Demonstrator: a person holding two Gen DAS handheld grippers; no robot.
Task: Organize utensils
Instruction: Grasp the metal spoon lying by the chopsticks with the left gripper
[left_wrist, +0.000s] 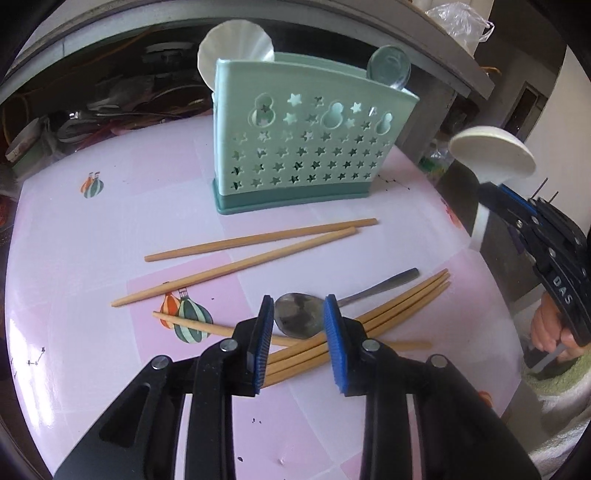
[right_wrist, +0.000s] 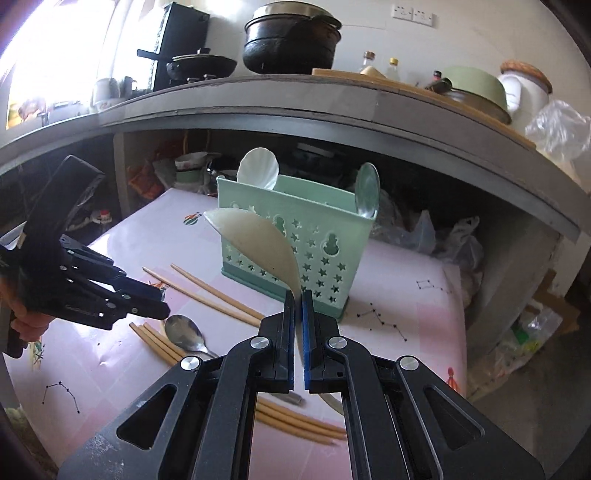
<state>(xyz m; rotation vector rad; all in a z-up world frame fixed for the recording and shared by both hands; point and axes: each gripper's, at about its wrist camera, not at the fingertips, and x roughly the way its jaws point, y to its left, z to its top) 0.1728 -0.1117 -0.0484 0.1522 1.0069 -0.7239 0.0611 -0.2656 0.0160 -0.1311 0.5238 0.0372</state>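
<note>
Left wrist view
Left tool (left_wrist: 299, 310): jaws partly apart, nothing pressed between the blue pads, poised over a metal spoon (left_wrist: 299, 317) and a bundle of wooden chopsticks (left_wrist: 369, 325).
Bench (left_wrist: 92, 258): pink patterned cover; two more loose chopsticks (left_wrist: 258, 240) lie between the spoon and the holder, another (left_wrist: 192, 323) lies at the left by the near tool.
Utensil holder (left_wrist: 295, 147): mint green, star cutouts, upright at the far side of the bench; a white shell-shaped scoop (left_wrist: 236, 44) and a metal spoon bowl (left_wrist: 388, 68) stand up out of it.
Right tool (left_wrist: 491, 192): seen at the right edge, held by a hand (left_wrist: 550, 328), carrying a white rice paddle (left_wrist: 491, 151) above the bench edge.

Right wrist view
Right tool (right_wrist: 298, 295): jaws together, clamped on the handle of the white rice paddle (right_wrist: 258, 240), its blade raised in front of the utensil holder (right_wrist: 321, 236).
Left tool (right_wrist: 162, 314): enters from the left, its tip just beside the metal spoon (right_wrist: 184, 334) on the bench (right_wrist: 406, 295).
Chopsticks (right_wrist: 155, 339): bundle beside the spoon; the loose chopsticks (right_wrist: 207, 291) lie nearer the holder.
Shelf above (right_wrist: 258, 92): black pot (right_wrist: 291, 40), pan, bottles and a green bowl (right_wrist: 476, 88).
</note>
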